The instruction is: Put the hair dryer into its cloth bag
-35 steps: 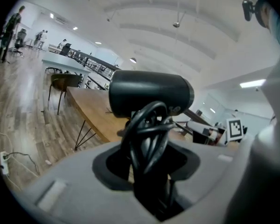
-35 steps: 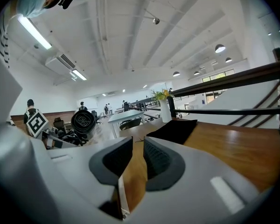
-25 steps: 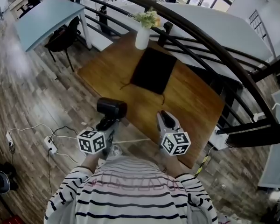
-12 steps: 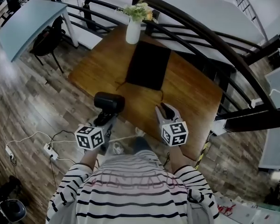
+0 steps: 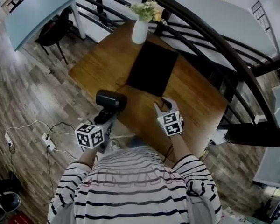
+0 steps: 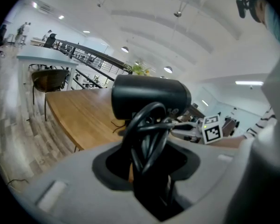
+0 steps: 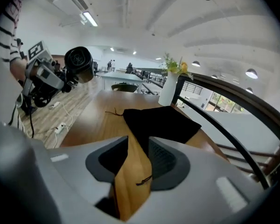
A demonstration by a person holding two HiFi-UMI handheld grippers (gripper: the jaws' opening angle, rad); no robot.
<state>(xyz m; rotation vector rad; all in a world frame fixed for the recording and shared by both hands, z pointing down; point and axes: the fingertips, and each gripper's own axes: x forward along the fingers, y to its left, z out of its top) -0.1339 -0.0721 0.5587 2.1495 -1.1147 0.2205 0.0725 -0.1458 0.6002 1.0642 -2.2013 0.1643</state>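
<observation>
The black hair dryer (image 5: pixel 111 100) hangs over the wooden table's (image 5: pixel 100 64) near-left edge. My left gripper (image 5: pixel 106 117) is shut on its handle, around which the cord (image 6: pixel 147 134) is wound. The dryer's barrel (image 6: pixel 151 97) fills the left gripper view. The black cloth bag (image 5: pixel 153 69) lies flat mid-table, its drawstrings trailing toward me. My right gripper (image 5: pixel 164 104) hovers just short of the bag's near edge. Its jaws have just been opening and stand open with nothing gripped (image 7: pixel 140 160); the table and a drawstring end (image 7: pixel 144 180) show below the gap. The bag (image 7: pixel 161 122) lies just ahead.
A white vase (image 5: pixel 140 31) with flowers stands behind the bag at the table's far edge. A black curved railing (image 5: pixel 214 36) runs along the far and right sides. A power strip (image 5: pixel 47 143) and cables lie on the floor at left. A grey-blue table (image 5: pixel 32 13) and chair stand far left.
My right gripper has moved forward and down toward the bag's near edge, rolled, and its jaws have spread. My left gripper has carried the dryer a little closer to the table.
</observation>
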